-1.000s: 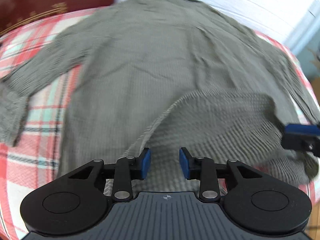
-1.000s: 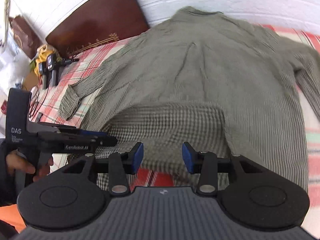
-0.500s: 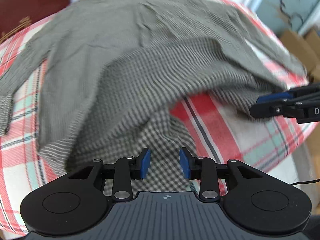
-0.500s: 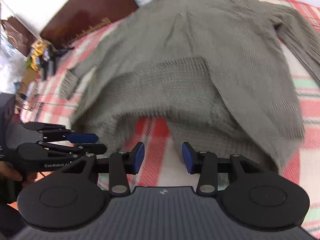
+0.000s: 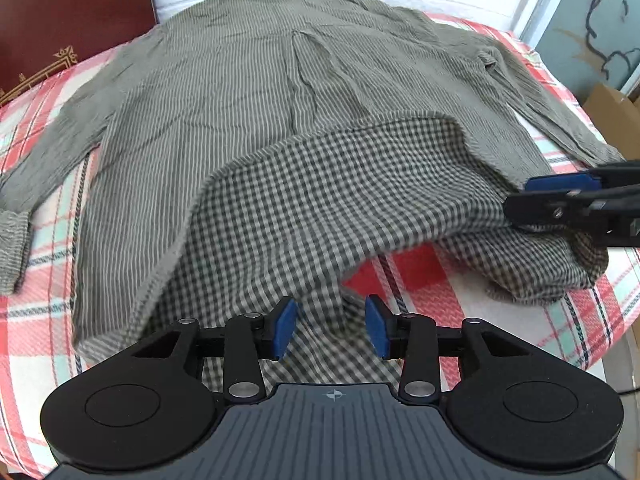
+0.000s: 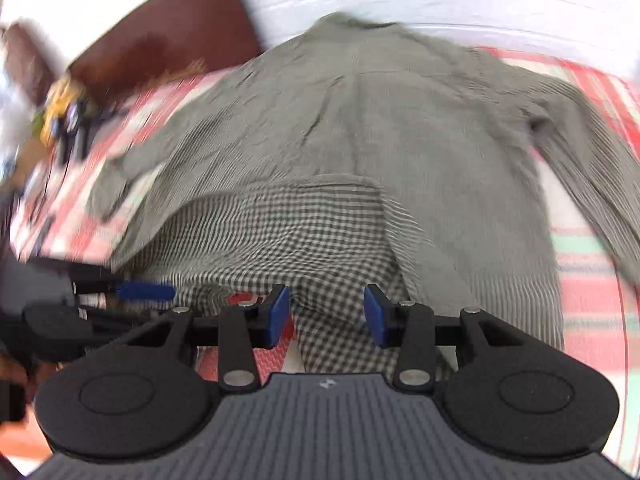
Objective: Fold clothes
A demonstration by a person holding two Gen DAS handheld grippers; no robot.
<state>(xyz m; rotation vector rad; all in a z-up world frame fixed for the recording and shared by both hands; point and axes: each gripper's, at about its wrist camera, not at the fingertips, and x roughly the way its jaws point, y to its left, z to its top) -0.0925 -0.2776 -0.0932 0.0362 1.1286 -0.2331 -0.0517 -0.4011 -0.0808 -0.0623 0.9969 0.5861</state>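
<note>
A grey-green striped shirt (image 5: 248, 92) (image 6: 400, 120) lies spread, back up, on a red plaid blanket (image 5: 40, 320) (image 6: 592, 300). Its hem (image 5: 340, 184) (image 6: 280, 224) is turned up and shows a checked inner side. My left gripper (image 5: 332, 328) (image 6: 152, 298) hovers over the hem's near left part. Its jaws are opening, with checked cloth lying between the pads but not pinched. My right gripper (image 6: 326, 316) (image 5: 524, 196) is over the hem's right end, jaws apart, cloth between them unpressed. Both sleeves lie spread out to the sides.
A dark red-brown board (image 5: 72, 12) leans on the white wall at the far left. A cardboard box (image 5: 612, 116) stands off the blanket's right side. Yellow and black gear (image 6: 60, 108) with cables lies at the far left. The blanket's edge runs close below the grippers.
Both views have swung and drawn back toward the blanket's near edge. More of the checked underside shows, and red blanket now appears under the raised hem. The left jaws stand slightly wider.
</note>
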